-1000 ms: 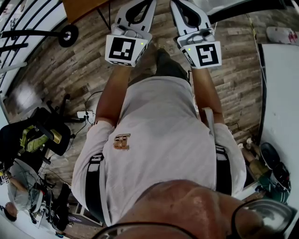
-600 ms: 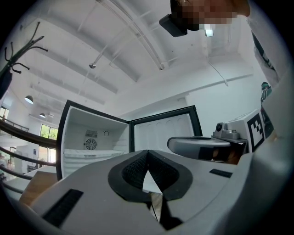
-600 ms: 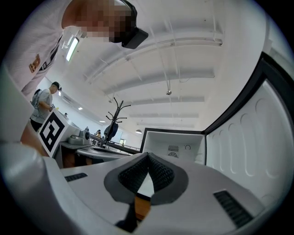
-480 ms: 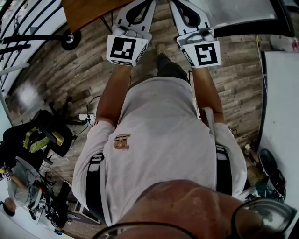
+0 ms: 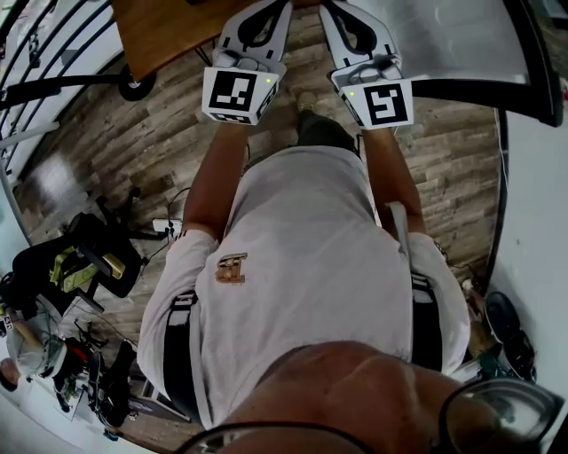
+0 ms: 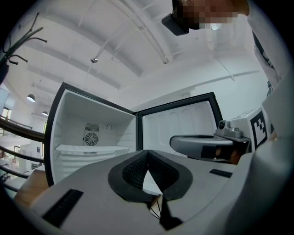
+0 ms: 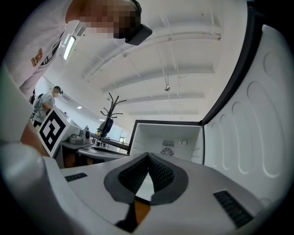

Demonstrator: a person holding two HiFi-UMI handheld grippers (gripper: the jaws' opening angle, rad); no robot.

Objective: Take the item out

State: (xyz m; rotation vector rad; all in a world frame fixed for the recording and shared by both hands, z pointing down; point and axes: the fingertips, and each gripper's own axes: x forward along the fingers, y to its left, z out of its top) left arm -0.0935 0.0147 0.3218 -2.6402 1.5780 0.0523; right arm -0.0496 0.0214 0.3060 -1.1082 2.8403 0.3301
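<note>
A white fridge (image 6: pixel 92 133) with a black frame stands open in front of me, its door (image 6: pixel 179 124) swung to the right. Inside I see a bare shelf and a round fan grille, and no item. My left gripper (image 6: pixel 147 152) points level at the fridge, jaws shut with nothing between them. The right gripper (image 7: pixel 148 155) is beside it, also shut and empty, facing the same compartment (image 7: pixel 167 137) and the door (image 7: pixel 257 128). In the head view both grippers (image 5: pixel 259 19) (image 5: pixel 351 22) reach forward side by side over the wood floor.
The door's top edge (image 5: pixel 461 44) lies ahead on the right, a wooden table (image 5: pixel 164 27) ahead on the left. A white counter (image 5: pixel 541 222) runs along the right. A black chair (image 5: pixel 80 257) with clutter stands left. A coat rack (image 7: pixel 112 105) and a person (image 7: pixel 48 103) are far off.
The floor has slid down the head view while the wooden table and the fridge door come further in at the top. Both grippers keep their pose, side by side.
</note>
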